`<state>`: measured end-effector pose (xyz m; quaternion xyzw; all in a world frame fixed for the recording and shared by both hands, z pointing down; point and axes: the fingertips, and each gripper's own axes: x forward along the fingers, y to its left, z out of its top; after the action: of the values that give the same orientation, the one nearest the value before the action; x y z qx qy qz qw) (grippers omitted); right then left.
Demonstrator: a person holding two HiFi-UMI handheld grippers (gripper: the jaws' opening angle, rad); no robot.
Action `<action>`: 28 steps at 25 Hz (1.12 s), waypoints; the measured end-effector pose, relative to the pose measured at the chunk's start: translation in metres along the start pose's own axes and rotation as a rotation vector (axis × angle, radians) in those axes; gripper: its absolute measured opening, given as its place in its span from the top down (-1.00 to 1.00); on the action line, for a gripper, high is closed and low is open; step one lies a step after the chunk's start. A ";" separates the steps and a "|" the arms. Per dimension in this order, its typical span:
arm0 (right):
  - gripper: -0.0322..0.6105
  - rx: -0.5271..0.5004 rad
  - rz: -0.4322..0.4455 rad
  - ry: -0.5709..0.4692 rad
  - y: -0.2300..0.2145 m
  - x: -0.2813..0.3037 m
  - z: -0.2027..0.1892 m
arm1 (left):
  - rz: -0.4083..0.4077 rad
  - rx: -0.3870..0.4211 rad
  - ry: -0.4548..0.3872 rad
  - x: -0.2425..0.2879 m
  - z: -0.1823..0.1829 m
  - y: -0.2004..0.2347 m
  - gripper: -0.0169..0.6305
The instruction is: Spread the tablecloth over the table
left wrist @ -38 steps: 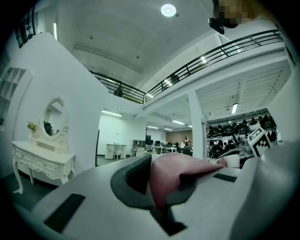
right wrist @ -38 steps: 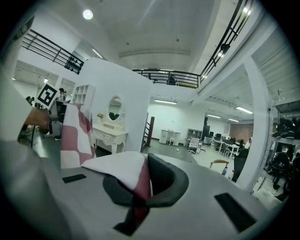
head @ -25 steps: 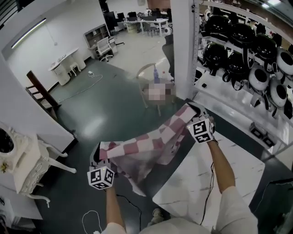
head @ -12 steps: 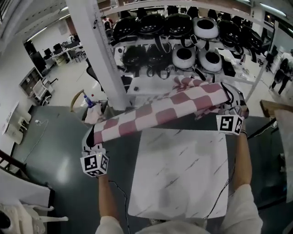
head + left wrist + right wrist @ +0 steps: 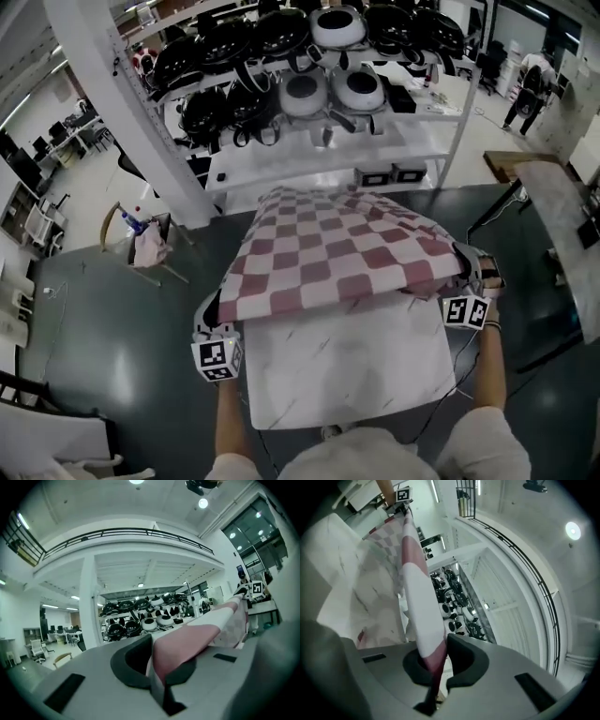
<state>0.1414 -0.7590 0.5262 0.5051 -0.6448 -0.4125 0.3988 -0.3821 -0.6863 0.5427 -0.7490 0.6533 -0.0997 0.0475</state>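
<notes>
The red-and-white checked tablecloth [image 5: 342, 253] billows in the air over the far half of the white marble table [image 5: 347, 370]. My left gripper [image 5: 208, 314] is shut on its near left corner, beside the table's left edge. My right gripper [image 5: 466, 279] is shut on the near right corner, past the table's right edge. In the left gripper view the tablecloth [image 5: 187, 641] runs from the shut jaws toward the other gripper's marker cube [image 5: 257, 588]. In the right gripper view the tablecloth [image 5: 419, 606] rises from the shut jaws, with the table [image 5: 347, 578] behind it.
A white metal rack [image 5: 319, 141] of black and white helmets stands just beyond the table. A white pillar [image 5: 122, 103] rises at the left, with a wooden chair [image 5: 141, 239] near its foot. Another marble table [image 5: 567, 225] is at the right edge. The floor is dark green.
I have swung round from the open floor to face the table and rack. The cloth, bunched between the grippers before, has opened out and now floats over the tabletop.
</notes>
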 end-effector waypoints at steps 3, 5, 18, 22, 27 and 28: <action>0.86 -0.037 0.092 0.077 0.049 -0.051 -0.025 | -0.044 0.014 0.063 -0.032 -0.036 -0.026 0.87; 0.86 -0.040 0.150 0.117 0.079 -0.086 -0.037 | -0.068 0.018 0.102 -0.056 -0.055 -0.040 0.87; 0.86 0.038 0.285 0.206 0.164 -0.220 -0.055 | -0.092 0.063 0.217 -0.206 -0.114 -0.086 0.87; 0.86 0.039 0.293 0.203 0.166 -0.232 -0.070 | -0.093 0.086 0.248 -0.222 -0.118 -0.105 0.87; 0.86 -0.003 0.231 0.190 0.120 -0.227 -0.101 | -0.123 0.127 0.246 -0.218 -0.099 -0.145 0.87; 0.86 0.016 0.189 0.190 0.105 -0.229 -0.104 | -0.119 0.119 0.241 -0.216 -0.094 -0.152 0.87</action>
<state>0.2441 -0.5320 0.6380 0.4821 -0.6520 -0.3182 0.4913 -0.2823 -0.4463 0.6460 -0.7648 0.6017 -0.2301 0.0071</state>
